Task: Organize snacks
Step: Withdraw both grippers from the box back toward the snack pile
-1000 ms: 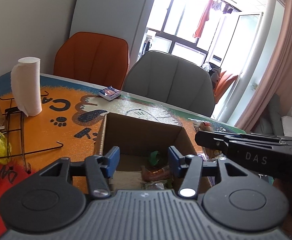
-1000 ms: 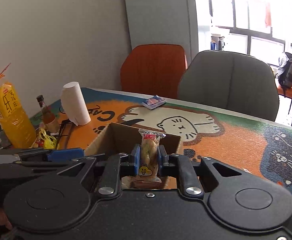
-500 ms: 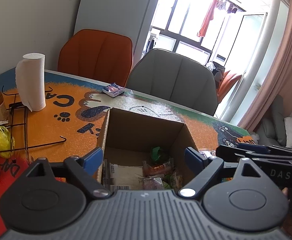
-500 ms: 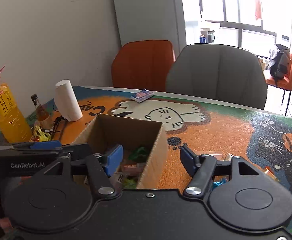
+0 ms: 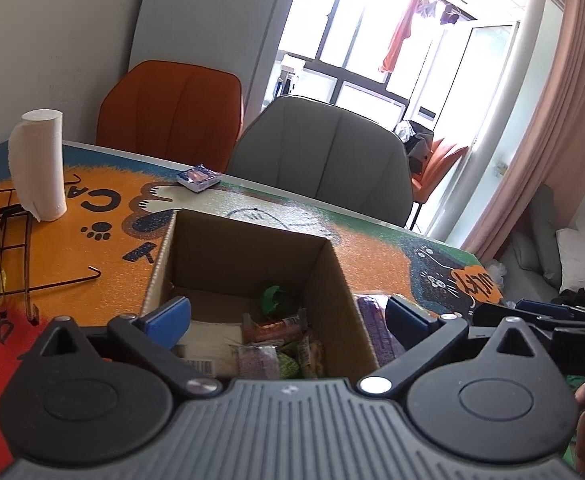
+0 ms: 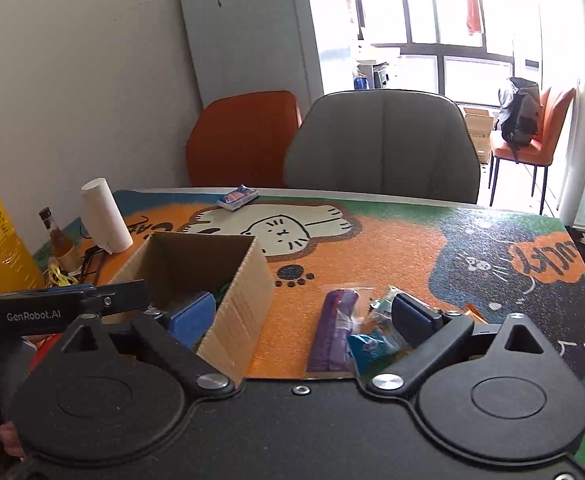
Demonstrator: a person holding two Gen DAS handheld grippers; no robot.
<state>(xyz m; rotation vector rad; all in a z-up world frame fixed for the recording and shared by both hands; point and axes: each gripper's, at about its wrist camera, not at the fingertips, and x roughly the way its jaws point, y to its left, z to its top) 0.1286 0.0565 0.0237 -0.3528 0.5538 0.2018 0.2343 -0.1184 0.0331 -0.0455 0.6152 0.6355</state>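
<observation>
- The left hand-held gripper (image 5: 288, 314) is wide open and holds nothing, over the cardboard box (image 5: 334, 276).
- The right hand-held gripper (image 6: 302, 318) is wide open and empty too.
- Snacks (image 5: 274, 330) lie inside the box.
- A purple snack (image 6: 332, 330) and a blue packet (image 6: 368, 350) lie on the tabletop (image 6: 392, 256) beside the box.

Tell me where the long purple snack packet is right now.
In the right wrist view, the purple snack packet lies flat on the table mat, just right of the cardboard box and beside a blue wrapper.
</observation>
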